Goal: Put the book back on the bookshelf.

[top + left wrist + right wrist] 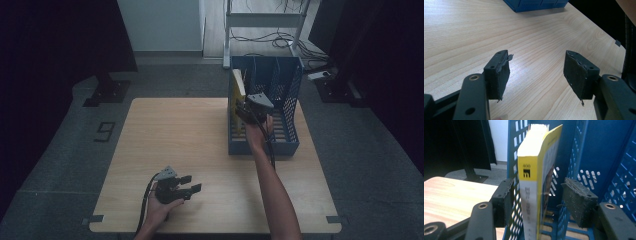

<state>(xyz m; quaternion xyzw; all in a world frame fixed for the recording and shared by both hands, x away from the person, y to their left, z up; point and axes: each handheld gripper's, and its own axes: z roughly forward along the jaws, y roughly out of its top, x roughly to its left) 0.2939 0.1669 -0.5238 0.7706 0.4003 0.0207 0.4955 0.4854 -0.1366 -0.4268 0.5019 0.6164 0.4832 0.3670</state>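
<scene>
Your right gripper (537, 197) view reveals released jaws flanking the yellow book (536, 182); the high view hides that gap. Your left gripper (536, 75) rests agape.

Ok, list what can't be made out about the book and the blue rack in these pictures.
- Yellow book, right gripper view: its lower end is cut off by the bottom edge; the spine print is too blurred to read.
- Same book, high view: mostly hidden behind the right gripper and the rack wall.
- Blue rack, left gripper view: cut off by the top edge.
- Rack floor, high view: too dark to judge.
</scene>
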